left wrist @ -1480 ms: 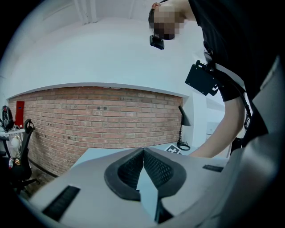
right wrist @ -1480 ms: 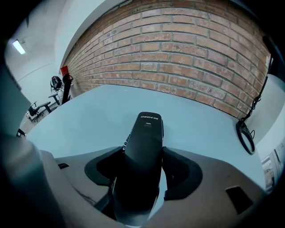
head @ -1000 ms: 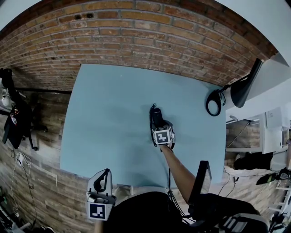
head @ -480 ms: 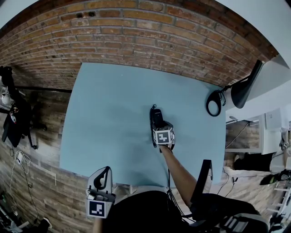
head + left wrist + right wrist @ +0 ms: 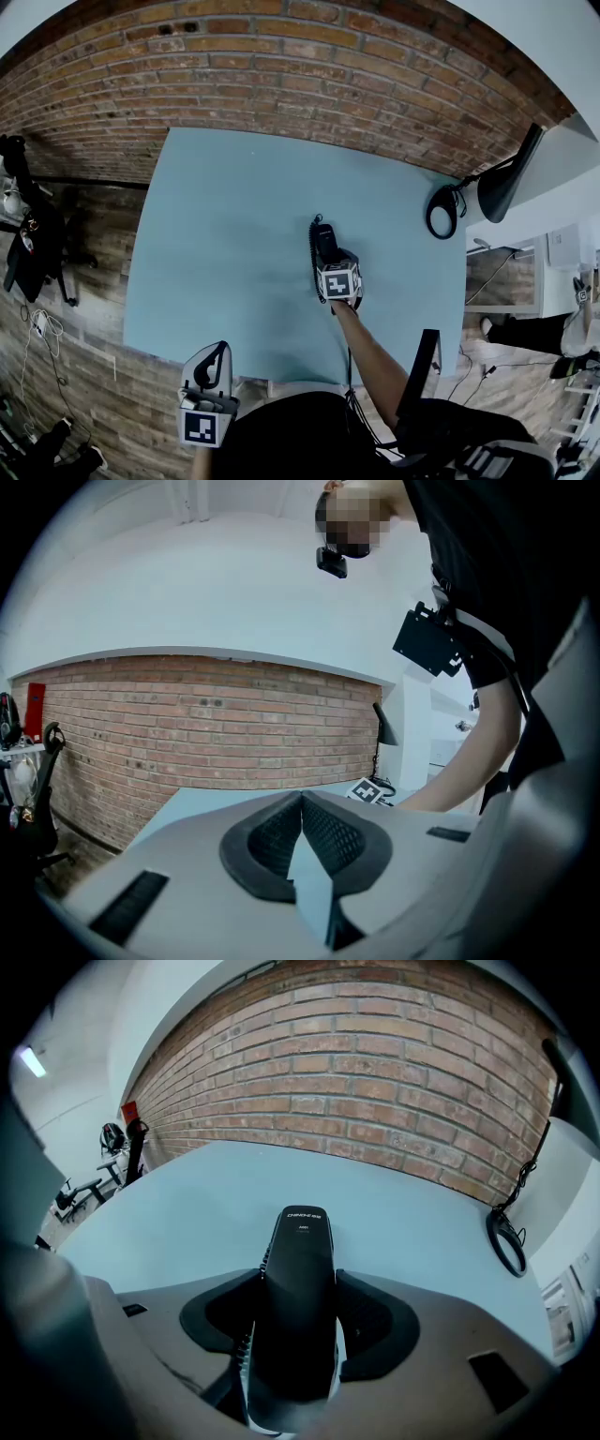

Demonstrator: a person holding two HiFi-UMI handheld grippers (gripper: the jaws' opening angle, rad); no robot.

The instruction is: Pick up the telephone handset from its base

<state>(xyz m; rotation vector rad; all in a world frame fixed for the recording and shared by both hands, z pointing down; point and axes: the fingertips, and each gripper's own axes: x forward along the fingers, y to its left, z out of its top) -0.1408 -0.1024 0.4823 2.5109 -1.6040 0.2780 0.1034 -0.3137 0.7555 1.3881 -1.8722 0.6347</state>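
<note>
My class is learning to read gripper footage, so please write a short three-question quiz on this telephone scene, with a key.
1. True or false: the left gripper holds the telephone handset.
2. What stands between the jaws of the right gripper? A) a coiled cord alone B) the telephone handset C) a lamp base
3. Fill in: the wall behind the blue table is made of ____.

Key: 1 false, its jaws are shut on nothing. 2 B. 3 brick.
</note>
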